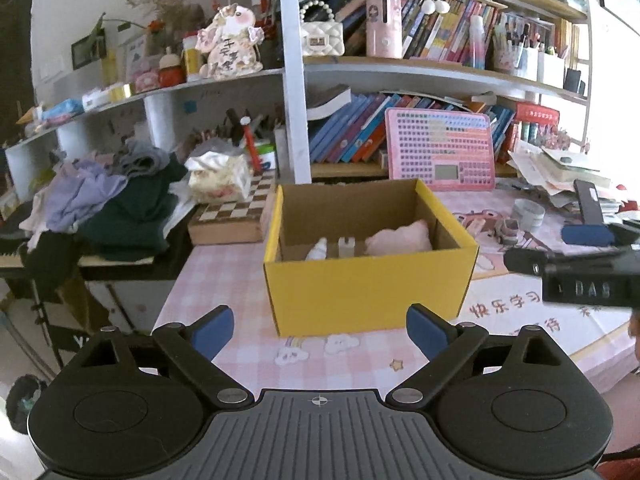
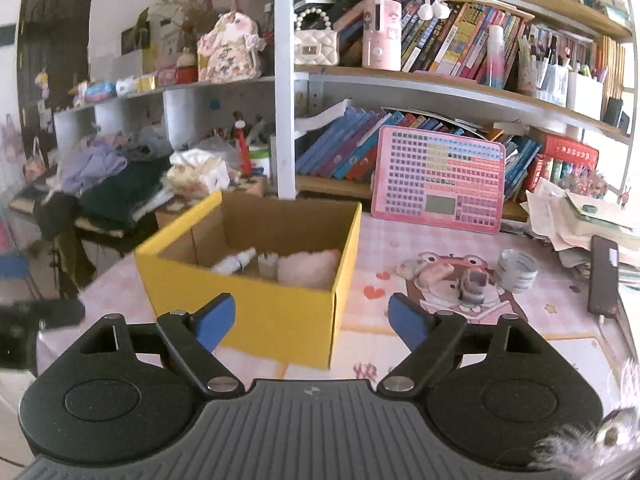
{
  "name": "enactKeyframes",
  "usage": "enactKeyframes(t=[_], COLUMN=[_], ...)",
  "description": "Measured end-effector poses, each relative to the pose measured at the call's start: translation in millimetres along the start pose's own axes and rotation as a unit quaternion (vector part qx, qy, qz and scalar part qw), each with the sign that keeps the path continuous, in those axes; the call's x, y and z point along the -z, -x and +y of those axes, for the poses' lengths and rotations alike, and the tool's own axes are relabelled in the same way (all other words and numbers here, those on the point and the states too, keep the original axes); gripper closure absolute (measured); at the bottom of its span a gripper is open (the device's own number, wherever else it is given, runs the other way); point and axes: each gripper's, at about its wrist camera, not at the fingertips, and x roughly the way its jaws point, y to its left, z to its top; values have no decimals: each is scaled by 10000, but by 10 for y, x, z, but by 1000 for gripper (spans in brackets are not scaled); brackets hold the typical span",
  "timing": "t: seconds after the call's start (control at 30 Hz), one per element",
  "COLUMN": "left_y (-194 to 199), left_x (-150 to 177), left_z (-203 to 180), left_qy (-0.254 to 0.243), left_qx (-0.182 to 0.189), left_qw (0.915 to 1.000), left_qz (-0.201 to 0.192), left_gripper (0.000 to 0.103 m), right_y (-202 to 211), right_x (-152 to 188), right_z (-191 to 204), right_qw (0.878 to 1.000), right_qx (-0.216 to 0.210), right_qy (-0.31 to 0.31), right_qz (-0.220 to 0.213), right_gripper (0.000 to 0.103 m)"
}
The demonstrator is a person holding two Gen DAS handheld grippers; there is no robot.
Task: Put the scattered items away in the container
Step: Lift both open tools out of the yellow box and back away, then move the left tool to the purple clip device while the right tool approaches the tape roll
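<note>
A yellow cardboard box [image 1: 368,292] stands open on the pink checked tablecloth. Inside it lie a pink plush [image 1: 400,238], a white bottle [image 1: 318,250] and a small pale piece [image 1: 346,246]. My left gripper [image 1: 319,332] is open and empty, just in front of the box's near wall. My right gripper [image 2: 312,322] is open and empty too, at the box's [image 2: 276,308] right front corner. To the right of the box, a roll of tape [image 2: 516,270], a small toy [image 2: 474,286] and a beige-pink item [image 2: 430,270] lie loose on the cloth.
A pink keyboard tablet [image 2: 438,184] leans against the bookshelf behind the box. A black phone [image 2: 604,276] and a paper stack [image 2: 580,216] sit at the right. A chessboard [image 1: 236,208] and heaped clothes [image 1: 120,200] are left of the box. Something furry [image 2: 592,444] shows bottom right.
</note>
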Motion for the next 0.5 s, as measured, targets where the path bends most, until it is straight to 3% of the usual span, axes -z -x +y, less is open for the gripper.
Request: enactKeyframes(t=[0.17, 0.33, 0.5], left_y=[4, -128, -120], left_x=[243, 399, 422], left_z=[-101, -274, -420], left_qy=[126, -52, -275], left_qx=[-45, 234, 455], left_qw=[9999, 9982, 9967], left_qz=[77, 547, 606], left_gripper=[5, 5, 5], right_y=[109, 160, 220], right_x=[308, 474, 554], right_z=[85, 108, 13], right_qw=[9994, 9980, 9971], right_qx=[193, 136, 285], right_qy=[193, 358, 182], right_qz=[190, 494, 676], right_gripper=[16, 13, 13])
